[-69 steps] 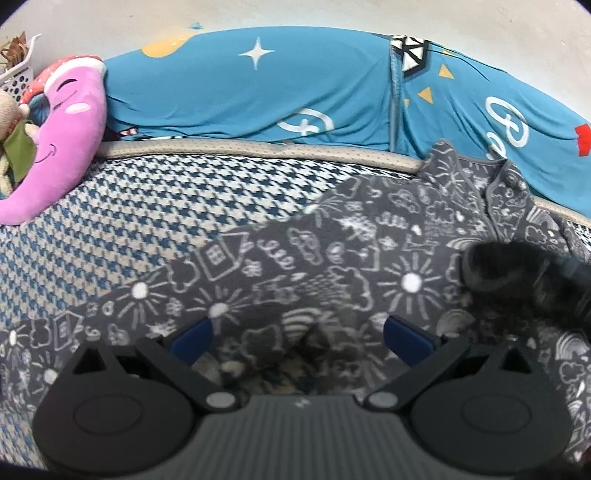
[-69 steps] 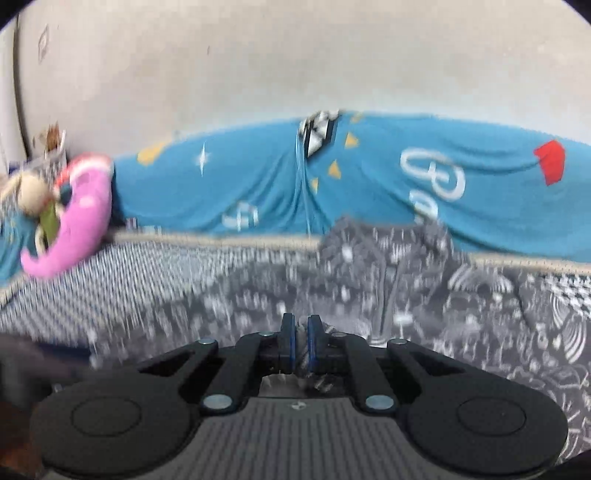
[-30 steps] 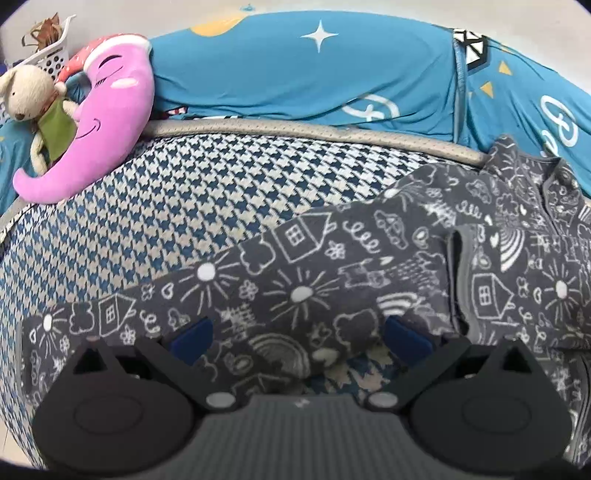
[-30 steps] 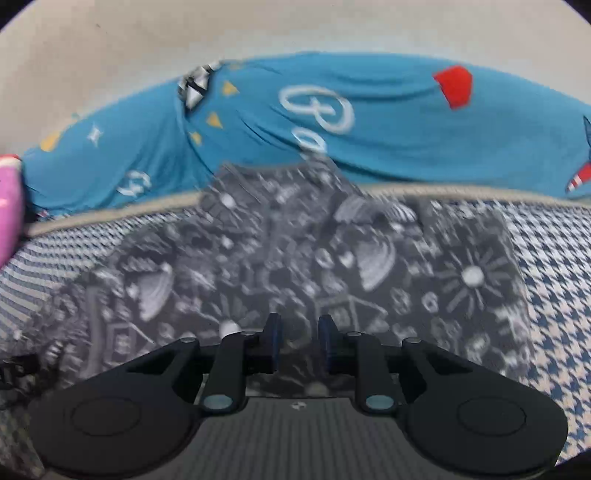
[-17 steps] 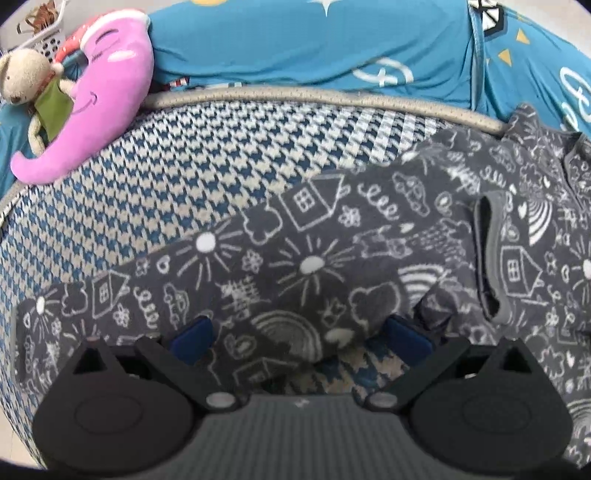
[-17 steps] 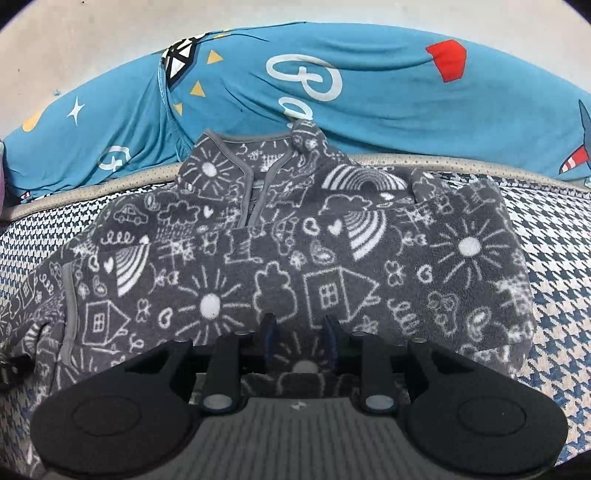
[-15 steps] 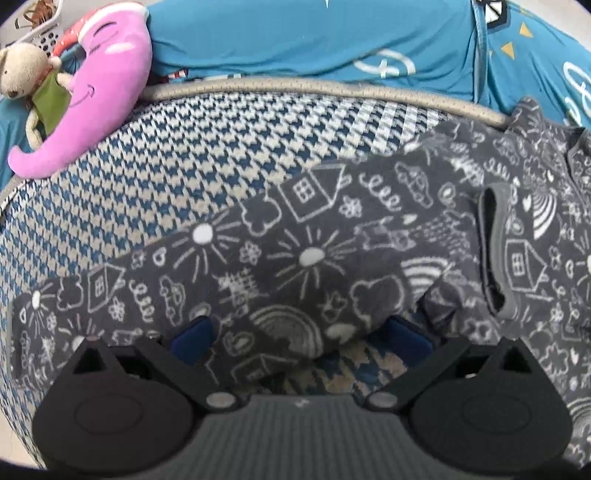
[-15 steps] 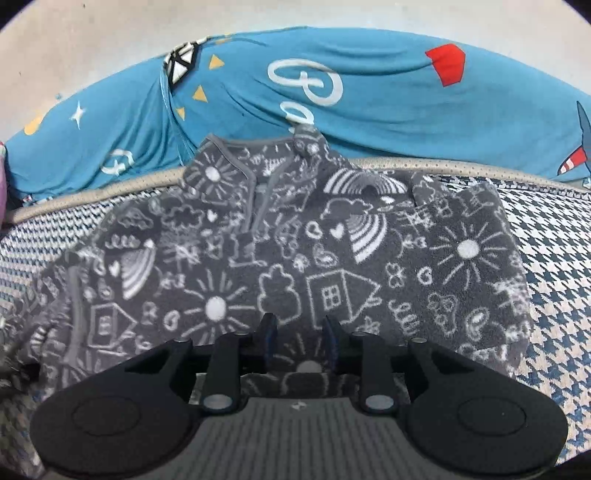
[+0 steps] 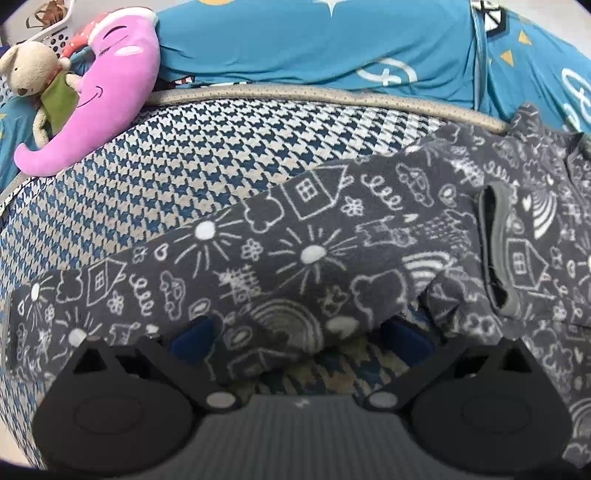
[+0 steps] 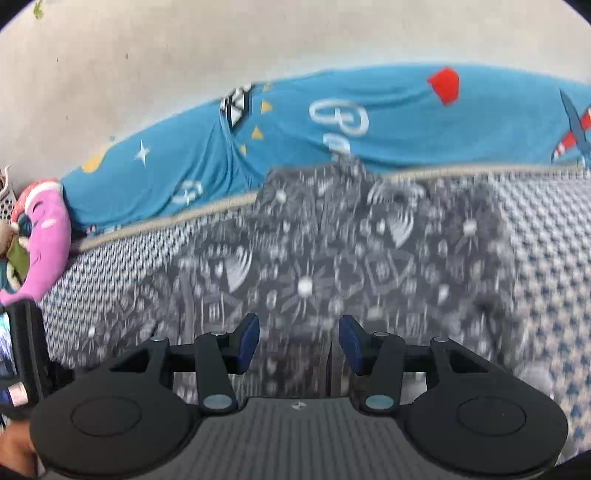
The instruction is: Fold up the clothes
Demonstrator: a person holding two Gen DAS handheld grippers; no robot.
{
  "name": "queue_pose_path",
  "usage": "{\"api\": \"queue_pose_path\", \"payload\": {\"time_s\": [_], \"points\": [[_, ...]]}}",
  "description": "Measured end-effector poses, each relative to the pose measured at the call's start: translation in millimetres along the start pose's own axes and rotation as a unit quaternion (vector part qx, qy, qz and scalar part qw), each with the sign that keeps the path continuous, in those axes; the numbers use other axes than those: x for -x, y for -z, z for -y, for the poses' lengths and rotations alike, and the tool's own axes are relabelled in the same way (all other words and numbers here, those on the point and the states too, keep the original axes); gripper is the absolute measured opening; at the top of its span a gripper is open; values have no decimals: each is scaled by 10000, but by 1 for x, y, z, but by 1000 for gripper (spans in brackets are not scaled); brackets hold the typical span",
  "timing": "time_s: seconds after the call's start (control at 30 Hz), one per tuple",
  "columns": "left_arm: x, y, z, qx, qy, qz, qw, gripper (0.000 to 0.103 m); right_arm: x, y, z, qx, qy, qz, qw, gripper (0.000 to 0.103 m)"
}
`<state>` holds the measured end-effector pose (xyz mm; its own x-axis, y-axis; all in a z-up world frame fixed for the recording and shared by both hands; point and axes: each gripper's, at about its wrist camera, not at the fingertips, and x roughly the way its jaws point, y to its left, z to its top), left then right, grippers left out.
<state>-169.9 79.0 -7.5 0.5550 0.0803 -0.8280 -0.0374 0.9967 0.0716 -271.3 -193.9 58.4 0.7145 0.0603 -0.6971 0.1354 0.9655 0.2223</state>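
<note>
A dark grey fleece top with white doodle print point(image 9: 306, 254) lies on the houndstooth cushion point(image 9: 184, 158). Its long sleeve runs from lower left to upper right, and the other sleeve's cuff point(image 9: 498, 254) is folded over the body. My left gripper point(image 9: 299, 339) is open wide, low over the sleeve, whose lower edge sits between the blue pads point(image 9: 192, 339). In the blurred right wrist view the fleece top point(image 10: 332, 258) spreads ahead. My right gripper point(image 10: 299, 343) is open above its near edge, holding nothing.
A blue printed cover point(image 9: 314, 48) drapes the cushions behind. A pink moon pillow point(image 9: 99, 103) and a small teddy bear point(image 9: 33, 74) lie far left beside a white basket point(image 9: 48, 22). A black device point(image 10: 22, 350) and a hand point(image 10: 13, 443) show at the right view's left edge.
My right gripper, shut earlier, has opened wider and pulled back from the top, and its view is now blurred. The left gripper stays open over the sleeve, barely shifted.
</note>
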Motion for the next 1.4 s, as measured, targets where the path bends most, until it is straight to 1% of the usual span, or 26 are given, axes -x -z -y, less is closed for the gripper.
{"api": "queue_pose_path", "payload": {"time_s": [0.17, 0.27, 0.43, 0.6, 0.67, 0.8, 0.87, 1.03, 1.1, 1.17, 1.2, 1.27, 1.3, 1.37, 1.4], "points": [[26, 8, -10, 125, -88, 336, 9993, 103, -14, 13, -6, 446, 219, -200, 9986, 49], [31, 9, -25, 305, -110, 342, 9989, 102, -19, 14, -11, 622, 289, -200, 9974, 49], [34, 10, -42, 505, -296, 287, 9979, 102, -28, 15, -16, 593, 175, -328, 9975, 50], [33, 10, -60, 711, -351, 208, 9966, 102, -38, 20, -19, 688, 269, -424, 9964, 51], [35, 11, -65, 774, -380, 225, 9960, 100, -42, 21, -19, 713, 311, -442, 9960, 53], [36, 10, -78, 941, -423, 223, 9944, 93, -48, 22, -24, 860, 406, -404, 9946, 57], [37, 10, -85, 1007, -454, 217, 9936, 86, -50, 22, -26, 973, 452, -397, 9934, 59], [42, 8, -101, 1101, -612, 313, 9915, 81, -57, 24, -29, 1059, 526, -408, 9921, 63], [45, 7, -109, 1137, -694, 372, 9904, 75, -59, 24, -28, 1031, 529, -430, 9923, 63], [48, 5, -122, 1259, -760, 418, 9882, 63, -60, 25, -27, 1025, 533, -447, 9923, 63], [49, 5, -130, 1342, -795, 421, 9869, 61, -61, 25, -26, 1020, 542, -454, 9923, 63], [50, 5, -144, 1509, -864, 426, 9838, 51, -63, 25, -24, 996, 561, -481, 9923, 63], [51, 5, -152, 1593, -899, 428, 9822, 49, -63, 25, -23, 972, 570, -496, 9924, 63], [48, 5, -167, 1812, -950, 356, 9782, 40, -65, 24, -20, 906, 579, -533, 9928, 63], [47, 6, -174, 1915, -985, 316, 9760, 39, -65, 24, -19, 877, 573, -543, 9930, 63]]}}
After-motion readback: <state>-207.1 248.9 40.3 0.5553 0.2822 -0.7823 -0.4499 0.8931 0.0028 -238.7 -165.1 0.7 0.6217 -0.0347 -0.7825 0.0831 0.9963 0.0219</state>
